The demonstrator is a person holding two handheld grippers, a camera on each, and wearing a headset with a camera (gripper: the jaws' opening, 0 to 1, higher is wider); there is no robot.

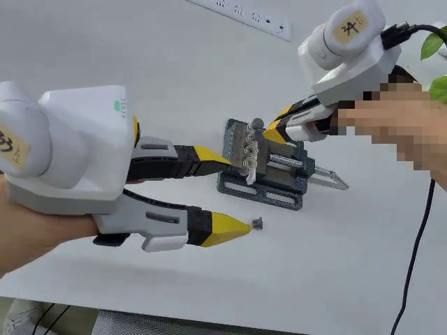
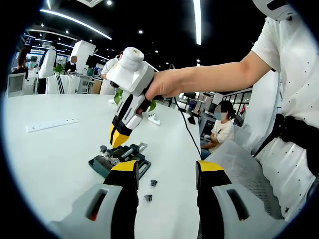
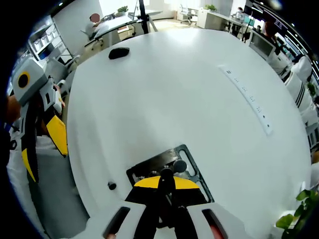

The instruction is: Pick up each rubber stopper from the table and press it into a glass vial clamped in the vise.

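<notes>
Right gripper: its two fingers are pinched nearly shut, and a dark held stopper seems to sit between them, right over the vise, so it can be pushed down.
Left gripper: wide open and holding nothing. It waits by the loose stopper on the table, I think to grab it next.
Vials: clear glass, squeezed in the vise so they cannot tip.
Table: white and smooth, with a power strip at the far side.
Room: big, with bright ceiling lights, other tables and people.
</notes>
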